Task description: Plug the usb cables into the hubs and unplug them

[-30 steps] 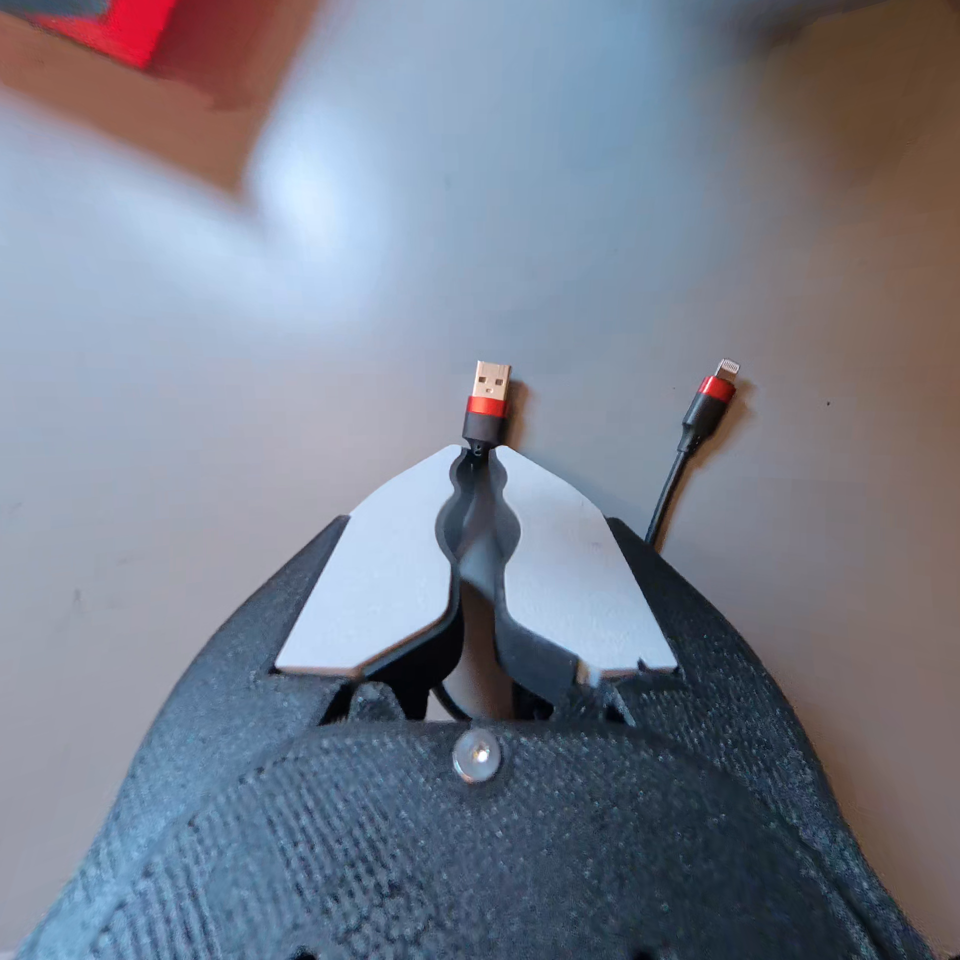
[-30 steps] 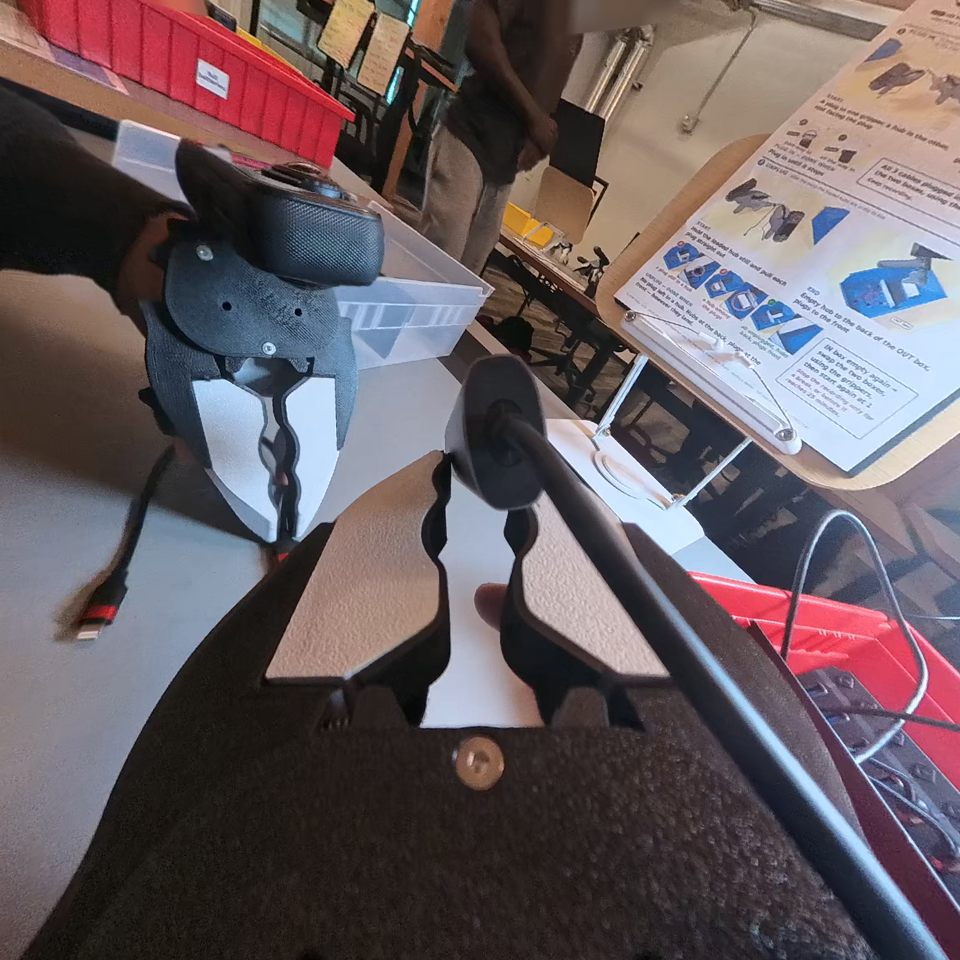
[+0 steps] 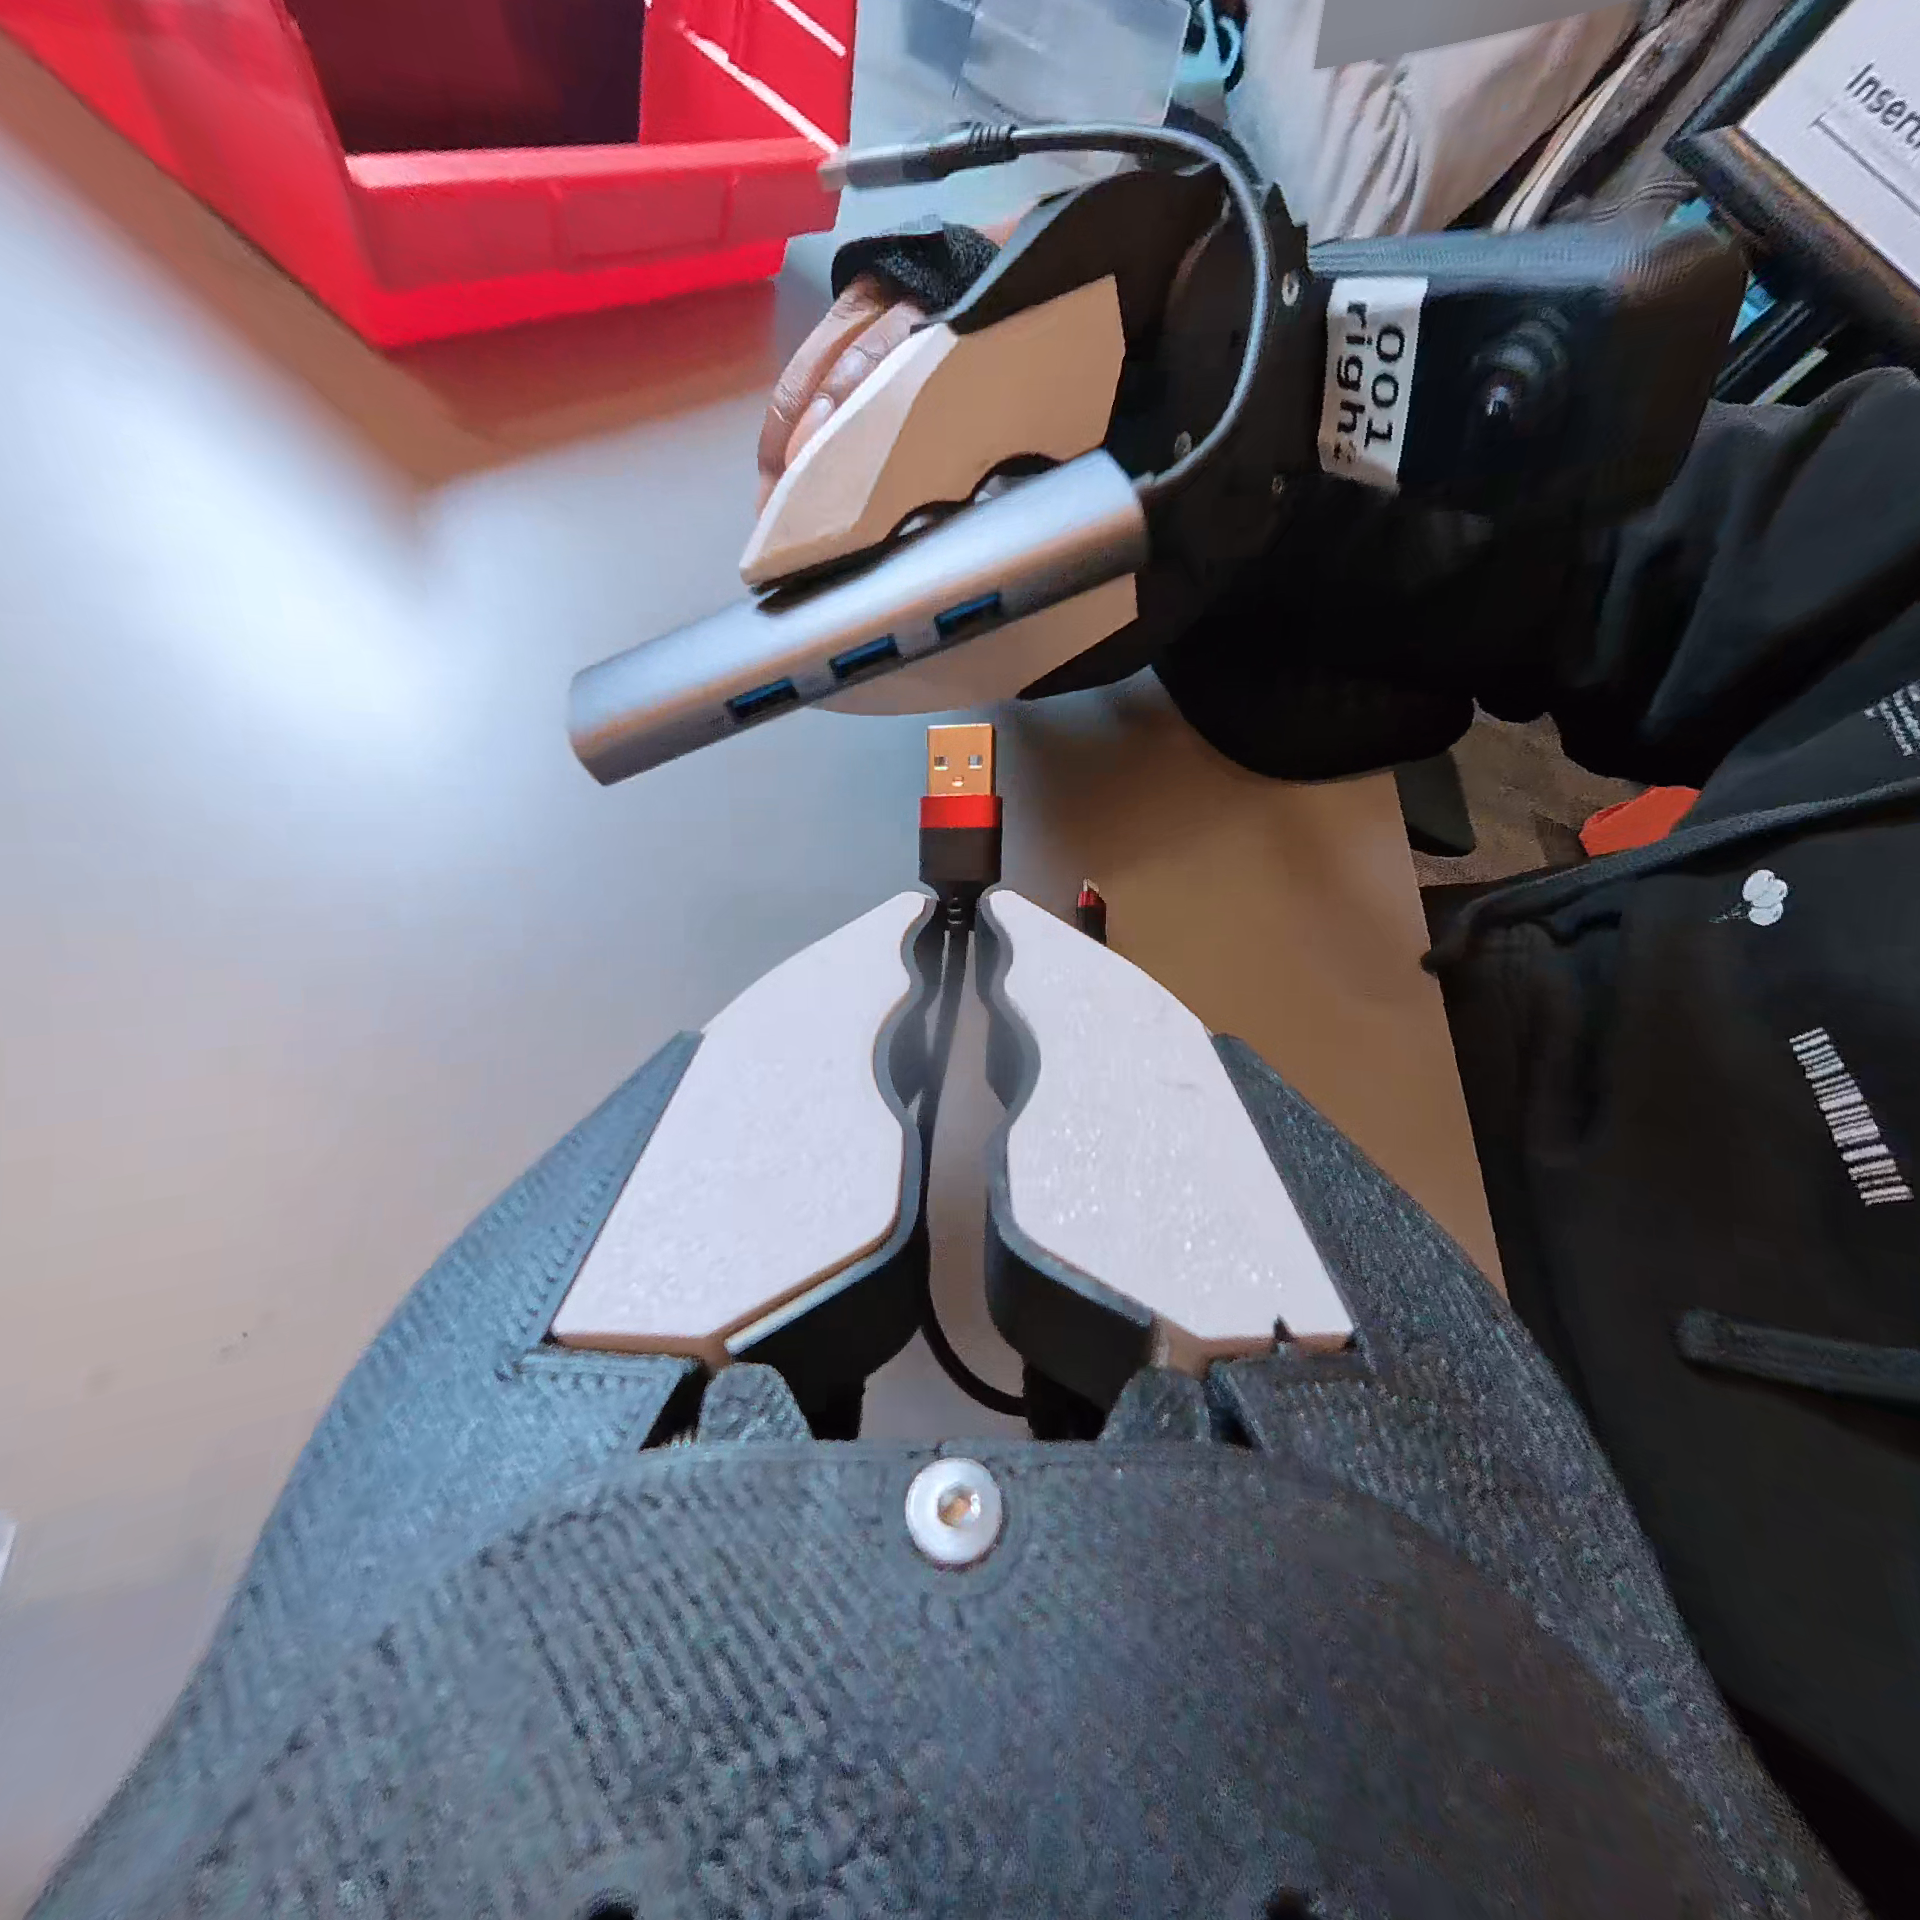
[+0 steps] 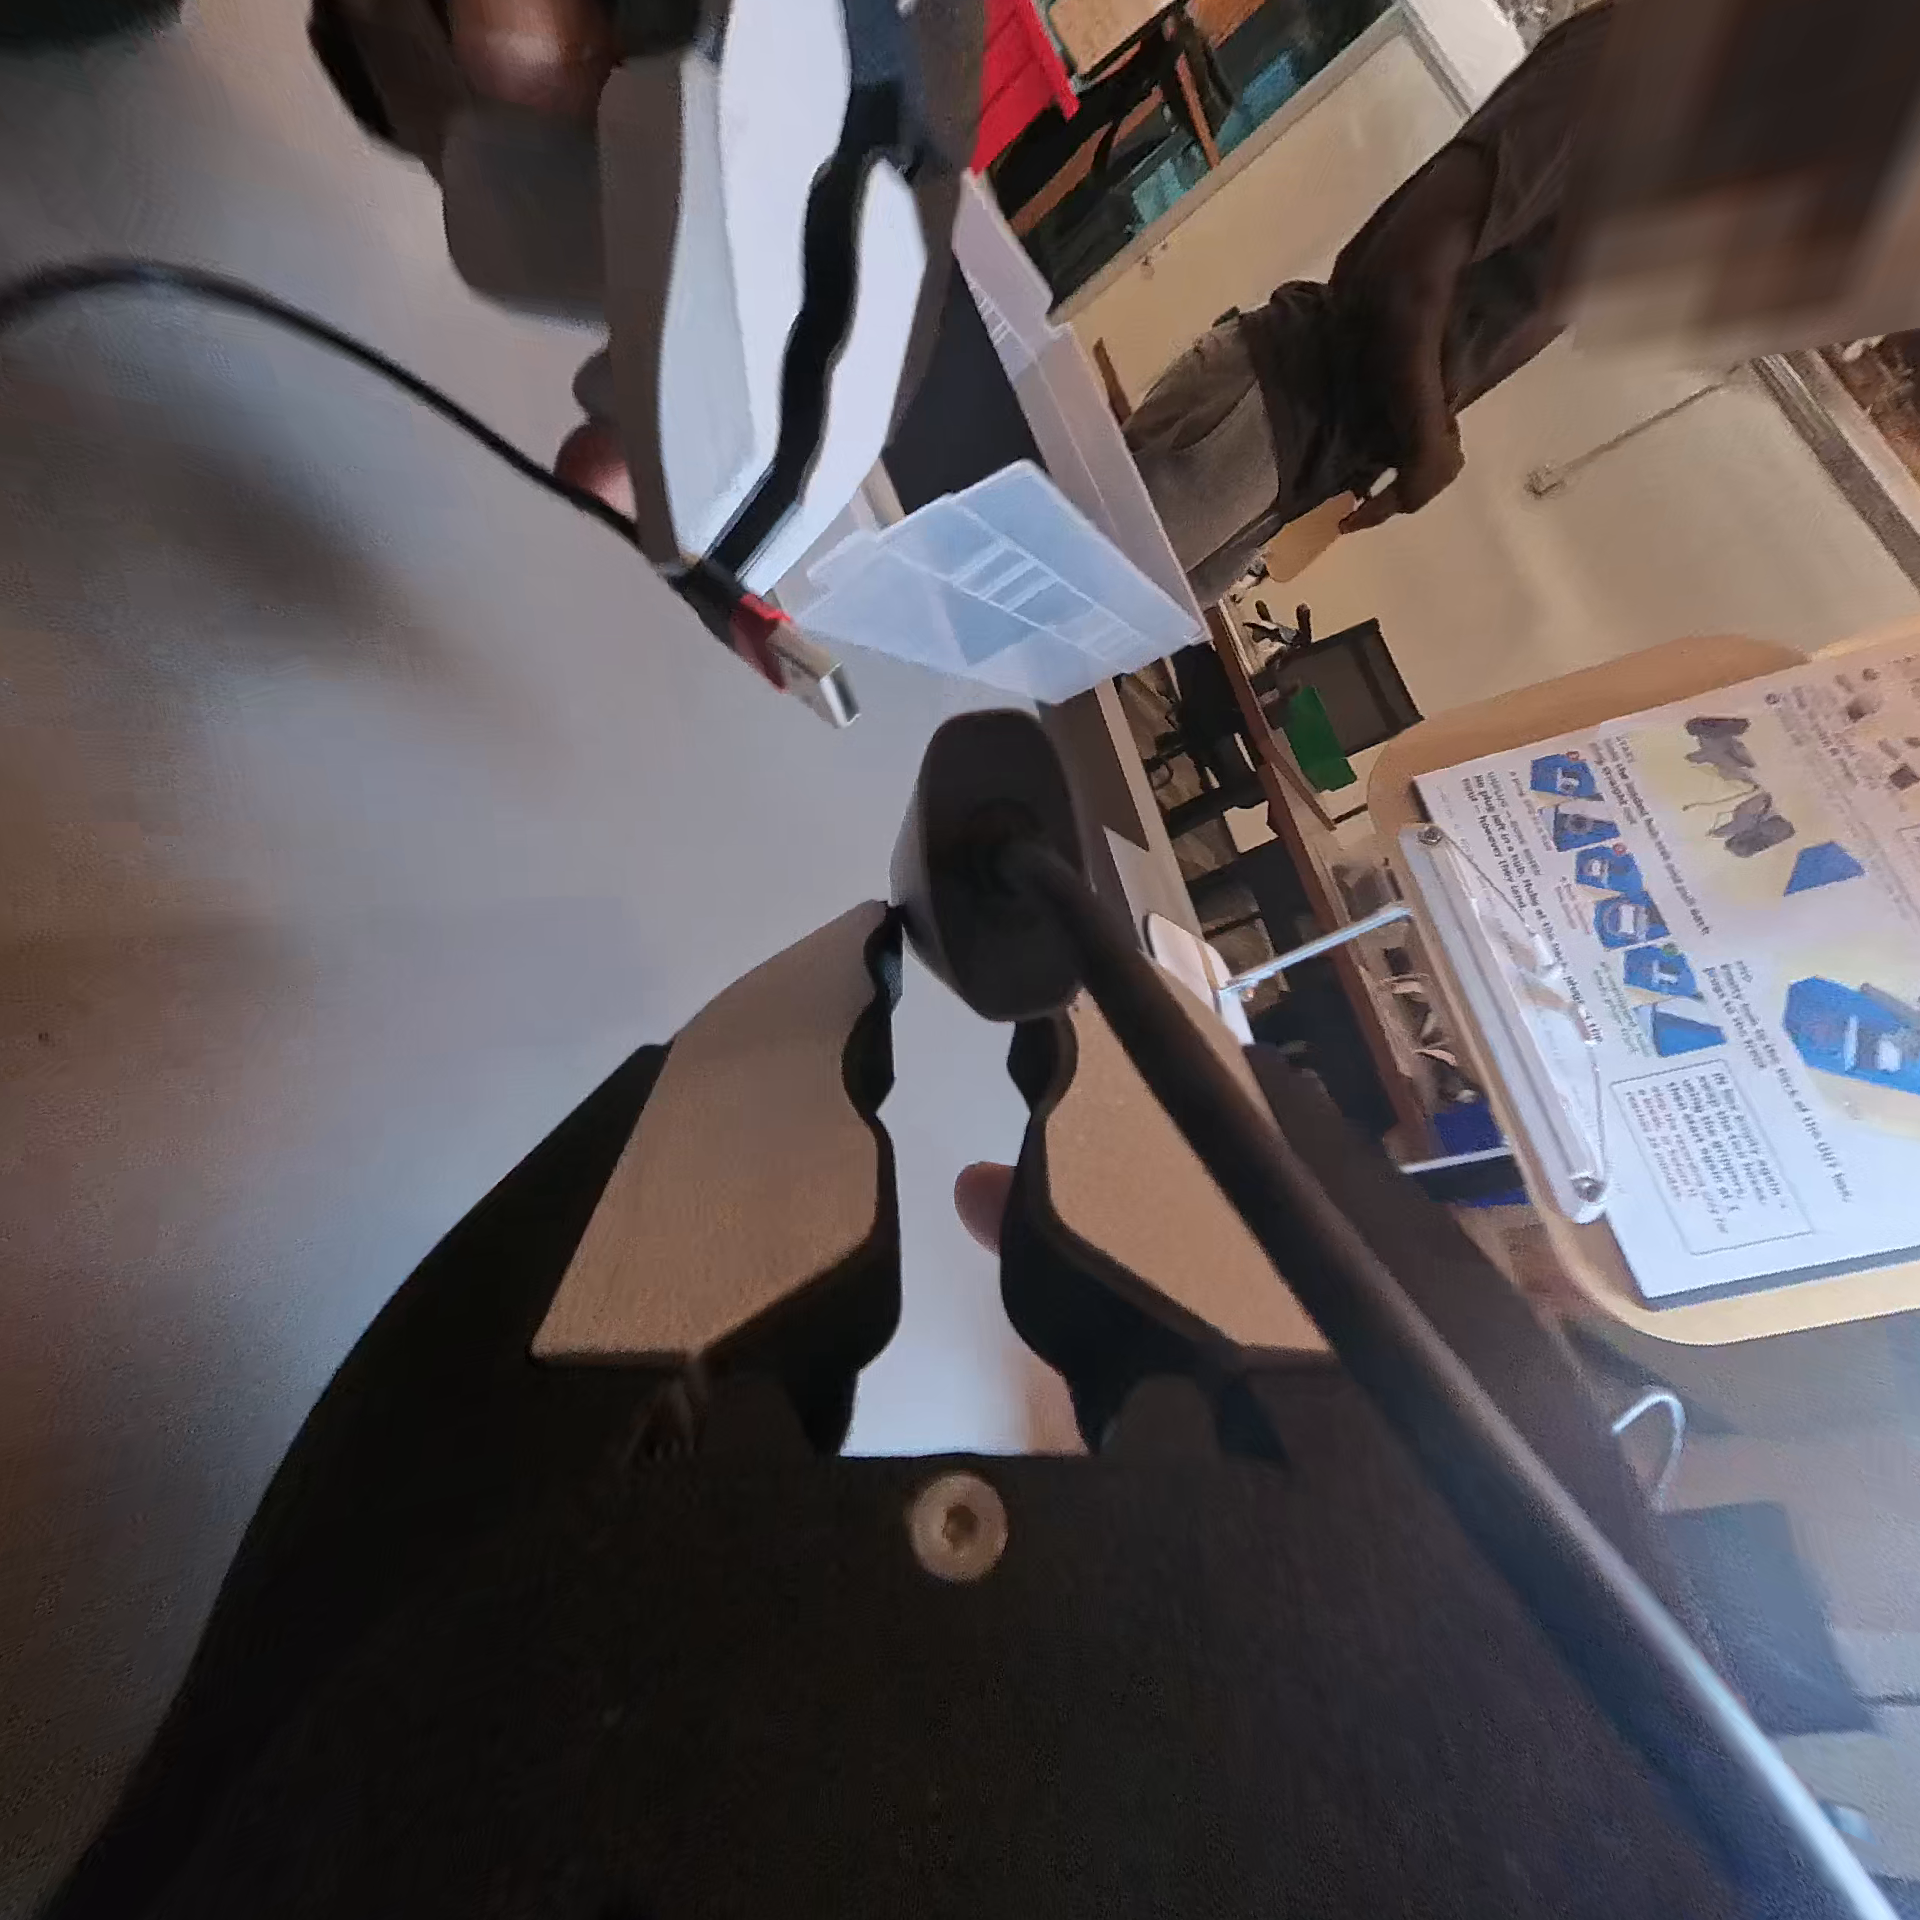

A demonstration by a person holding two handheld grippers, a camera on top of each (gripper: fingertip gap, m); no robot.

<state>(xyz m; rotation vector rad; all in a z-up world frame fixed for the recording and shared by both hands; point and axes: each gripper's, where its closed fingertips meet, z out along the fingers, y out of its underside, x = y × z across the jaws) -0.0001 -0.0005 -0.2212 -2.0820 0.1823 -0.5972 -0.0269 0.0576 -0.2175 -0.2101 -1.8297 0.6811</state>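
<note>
My left gripper (image 3: 957, 906) is shut on a black cable just behind its red-collared USB plug (image 3: 959, 795), which points up and forward. My right gripper (image 4: 971, 961) is shut on a grey USB hub (image 3: 831, 644) with three blue ports facing the plug. The plug tip sits just below the hub's ports, a small gap apart. In the right wrist view the hub's cable end (image 4: 987, 868) fills the jaws and the left gripper (image 4: 727, 566) hangs above with the plug (image 4: 800, 665). The cable's other small connector (image 3: 1091, 902) lies on the table.
A red bin (image 3: 540, 177) stands at the back left of the grey table (image 3: 312, 831). A clear plastic organiser box (image 4: 997, 592) lies behind the grippers. An instruction board (image 4: 1704, 956) stands at right. A person stands in the background (image 4: 1351, 364). About 7 cm separates my left fingertips from my right.
Both grippers have come together. The left gripper lifted the USB plug off the table toward the hub; the right gripper tilted and swung the hub over in front of the plug.
</note>
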